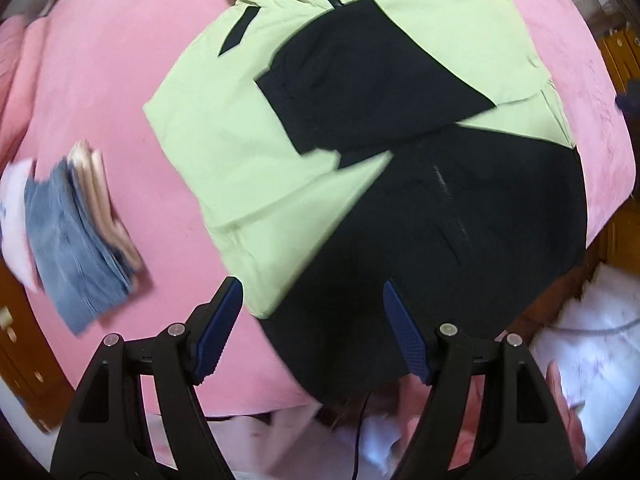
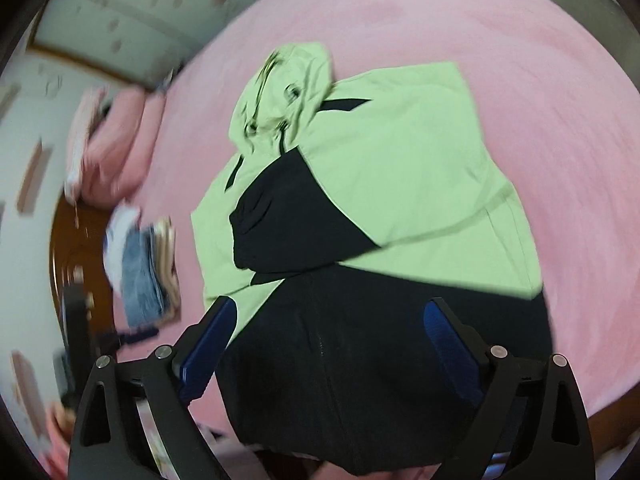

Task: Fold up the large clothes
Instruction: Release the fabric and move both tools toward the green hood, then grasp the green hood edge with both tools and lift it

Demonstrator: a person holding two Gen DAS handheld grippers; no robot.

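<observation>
Two views are given. From the left wrist, the left gripper is seen wide apart, empty, above the near black hem of a green-and-black jacket spread on a pink bed; folded clothes lie left. The hem is best gripped at both corners and lifted evenly. From the right wrist, the right gripper is likewise wide, empty; one sleeve is already folded across.
</observation>
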